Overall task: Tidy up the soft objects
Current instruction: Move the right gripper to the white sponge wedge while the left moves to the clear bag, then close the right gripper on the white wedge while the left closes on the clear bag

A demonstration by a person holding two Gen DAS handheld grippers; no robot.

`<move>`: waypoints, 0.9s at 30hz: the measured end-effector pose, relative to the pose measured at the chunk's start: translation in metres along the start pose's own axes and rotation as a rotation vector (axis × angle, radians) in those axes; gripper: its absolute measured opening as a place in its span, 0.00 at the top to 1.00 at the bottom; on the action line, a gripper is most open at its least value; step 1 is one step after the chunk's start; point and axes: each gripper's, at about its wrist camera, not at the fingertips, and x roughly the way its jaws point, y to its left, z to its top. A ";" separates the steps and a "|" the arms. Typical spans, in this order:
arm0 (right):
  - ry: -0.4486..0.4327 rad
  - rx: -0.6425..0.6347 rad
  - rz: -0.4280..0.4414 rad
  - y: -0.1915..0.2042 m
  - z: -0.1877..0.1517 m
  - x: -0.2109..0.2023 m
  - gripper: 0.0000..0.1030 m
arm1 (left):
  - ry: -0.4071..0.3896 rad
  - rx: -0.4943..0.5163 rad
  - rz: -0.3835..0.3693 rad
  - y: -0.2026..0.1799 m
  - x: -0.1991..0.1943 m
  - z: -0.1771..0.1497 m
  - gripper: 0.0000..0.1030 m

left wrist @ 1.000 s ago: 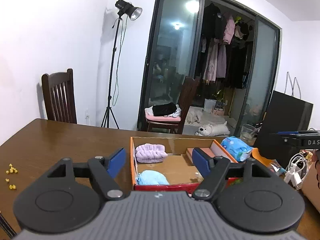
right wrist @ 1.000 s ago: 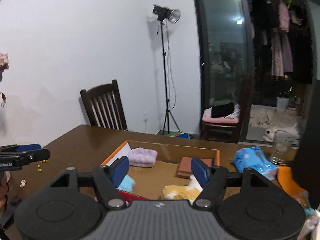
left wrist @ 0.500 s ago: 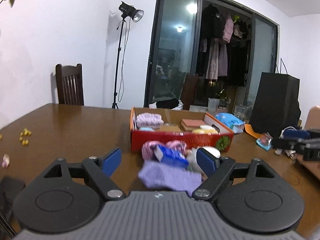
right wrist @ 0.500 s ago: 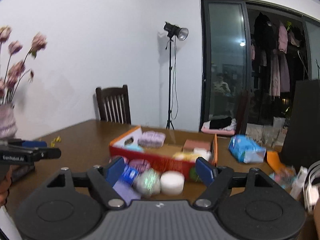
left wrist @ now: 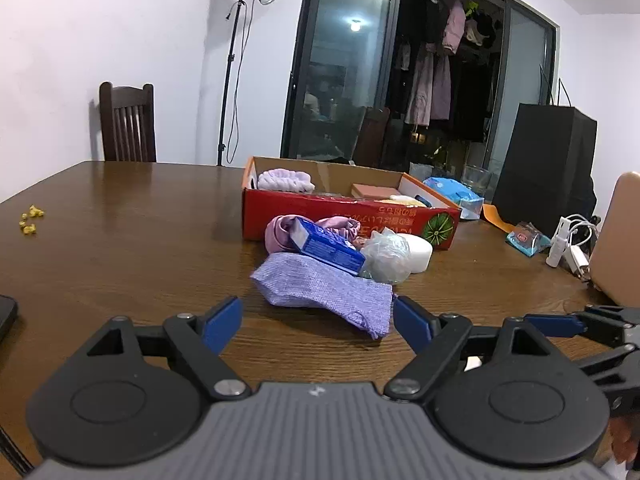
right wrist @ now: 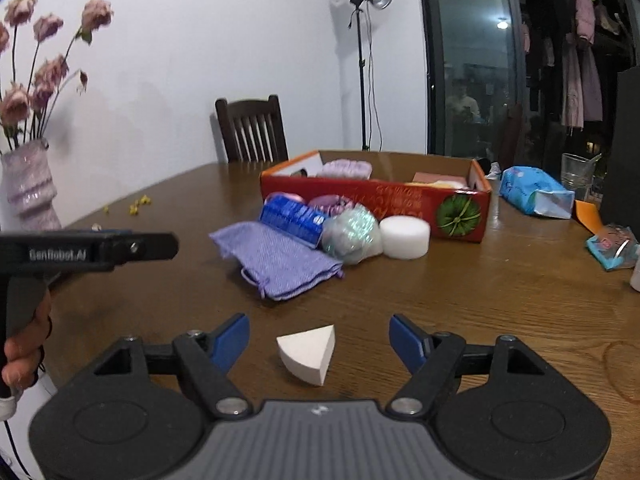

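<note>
The right gripper [right wrist: 319,340] stands wide around the light, squashy white sponge wedge [right wrist: 308,354] on the desk [right wrist: 480,300]; pinch its flat sides gently.

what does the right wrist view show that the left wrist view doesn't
Only the right wrist view: a white wedge sponge on the table just ahead of the open right hand-held gripper, a vase of pink flowers, and the hand holding the left hand-held gripper.

Only the left wrist view: a white charger with cables and a dark phone edge.

Both: the red box, purple pouch, blue carton, round white sponge, chair and light stand.
</note>
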 end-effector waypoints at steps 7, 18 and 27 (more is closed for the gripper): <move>0.077 -0.016 0.020 0.000 -0.004 0.038 0.37 | 0.023 0.020 -0.019 -0.007 0.027 -0.001 0.18; 0.046 -0.014 -0.020 -0.058 0.033 0.061 0.67 | 0.044 0.133 -0.093 -0.060 0.115 0.035 0.34; 0.036 0.032 -0.047 -0.111 0.052 0.096 0.65 | 0.132 0.188 -0.099 -0.083 0.186 0.043 0.40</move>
